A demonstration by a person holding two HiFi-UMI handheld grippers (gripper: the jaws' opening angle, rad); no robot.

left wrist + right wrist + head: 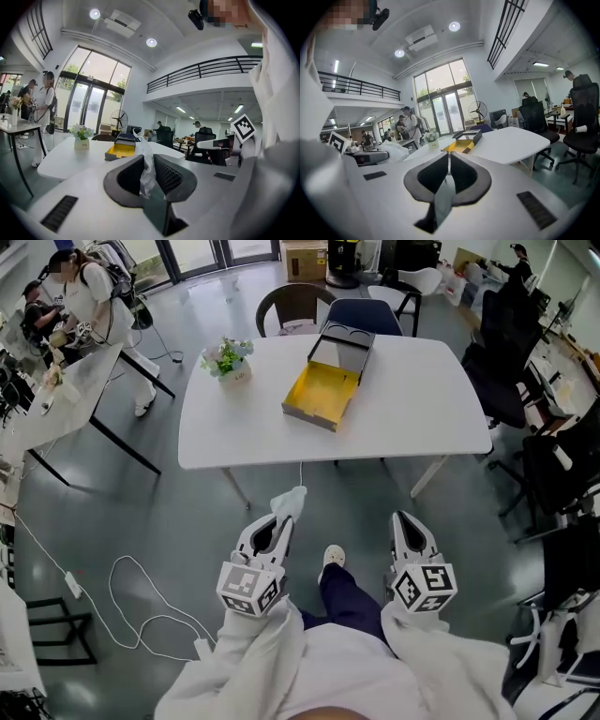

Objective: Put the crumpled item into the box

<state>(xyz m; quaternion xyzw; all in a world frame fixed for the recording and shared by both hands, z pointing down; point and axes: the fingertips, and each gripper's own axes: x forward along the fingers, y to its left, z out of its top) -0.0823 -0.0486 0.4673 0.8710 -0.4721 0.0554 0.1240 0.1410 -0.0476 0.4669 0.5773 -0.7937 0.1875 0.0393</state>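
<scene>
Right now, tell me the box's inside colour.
The box is yellow inside, clearest in head view.

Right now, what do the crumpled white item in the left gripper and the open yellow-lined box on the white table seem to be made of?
Crumpled white item: thin paper or plastic film, probably; limp, creased, faintly translucent. Yellow-lined open box: likely matte cardboard; flat stiff panels, crisp folded edges.

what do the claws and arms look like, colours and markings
The left claw and right claw are white moulded shells with dark grey textured pads that taper to a point. Each carries a cube with black-and-white square markers at its rear. The person's arms are in loose white sleeves.
</scene>
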